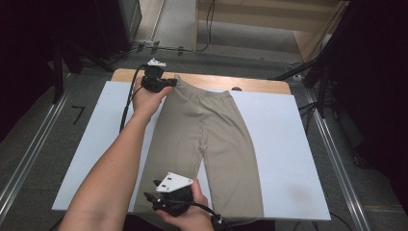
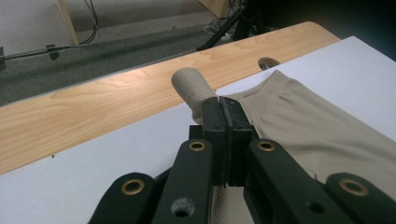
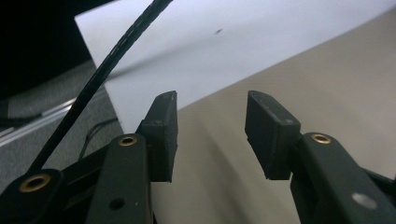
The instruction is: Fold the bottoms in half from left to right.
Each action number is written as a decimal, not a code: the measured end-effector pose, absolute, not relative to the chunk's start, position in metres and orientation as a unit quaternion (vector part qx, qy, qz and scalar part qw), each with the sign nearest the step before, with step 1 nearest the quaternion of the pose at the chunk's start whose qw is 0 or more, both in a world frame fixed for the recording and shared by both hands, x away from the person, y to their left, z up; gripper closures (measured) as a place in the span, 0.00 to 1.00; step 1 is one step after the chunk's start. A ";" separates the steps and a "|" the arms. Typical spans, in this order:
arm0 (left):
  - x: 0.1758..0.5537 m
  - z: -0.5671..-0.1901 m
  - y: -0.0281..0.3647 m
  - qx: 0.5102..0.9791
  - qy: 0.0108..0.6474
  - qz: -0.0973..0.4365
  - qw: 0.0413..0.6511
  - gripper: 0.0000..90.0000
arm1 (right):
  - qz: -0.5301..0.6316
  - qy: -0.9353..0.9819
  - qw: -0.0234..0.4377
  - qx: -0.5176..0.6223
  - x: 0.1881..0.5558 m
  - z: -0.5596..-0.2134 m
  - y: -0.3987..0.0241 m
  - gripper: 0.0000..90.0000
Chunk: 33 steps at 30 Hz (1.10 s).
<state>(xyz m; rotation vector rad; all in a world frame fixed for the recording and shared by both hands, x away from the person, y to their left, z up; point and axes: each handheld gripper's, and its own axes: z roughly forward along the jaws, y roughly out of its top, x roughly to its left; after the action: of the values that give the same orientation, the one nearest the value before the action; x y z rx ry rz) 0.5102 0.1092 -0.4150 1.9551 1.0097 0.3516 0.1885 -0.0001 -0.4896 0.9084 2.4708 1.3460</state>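
Beige trousers (image 1: 207,139) lie flat on a white sheet (image 1: 284,144) covering the wooden desk (image 1: 260,84), waistband at the far edge, legs toward the person. Left hand-held gripper (image 1: 169,83) sits at the far-left waistband corner; in the left gripper view (image 2: 225,116) the jaws are fully closed and pinch the ribbed waistband fabric, a fold of it bulging out beyond the tips. Left hand (image 1: 146,98) rests on the sheet just beside the trousers' left edge. Right hand-held gripper (image 1: 151,190) is at the near edge, over the hem of the left leg, grey plate on top. In the right gripper view (image 3: 212,135) its 2 jaws stand roughly half apart, nothing clamped; pads hover over the cloth beside the fabric-sheet boundary, cannot tell if they touch it. A black cable (image 3: 107,65) crosses that view at the left.
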 end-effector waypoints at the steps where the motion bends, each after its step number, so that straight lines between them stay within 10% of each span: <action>1: 0.510 -0.416 0.109 0.788 0.406 0.141 0.442 1.00 | 0.449 0.834 0.094 0.305 0.189 -0.491 0.005 0.58; 15: 0.508 -0.423 0.111 0.791 0.397 0.134 0.446 1.00 | 0.388 0.861 0.140 0.297 0.177 -0.517 0.051 0.49; 23: 0.509 -0.425 0.112 0.785 0.400 0.126 0.456 1.00 | 0.380 0.864 0.134 0.301 0.173 -0.515 0.052 0.96; 27: 0.508 -0.421 0.114 0.781 0.398 0.129 0.464 1.00 | 0.398 0.859 0.083 0.310 0.181 -0.512 0.034 0.98; 33: 0.511 -0.422 0.122 0.781 0.404 0.131 0.457 1.00 | 0.388 0.856 0.174 0.294 0.155 -0.495 -0.022 0.98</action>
<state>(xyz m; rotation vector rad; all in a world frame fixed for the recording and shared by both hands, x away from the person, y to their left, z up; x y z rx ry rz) 0.5107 0.1219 -0.4218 1.9259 0.9960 0.3233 0.1550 -0.0215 -0.4947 0.8339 2.4271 1.1012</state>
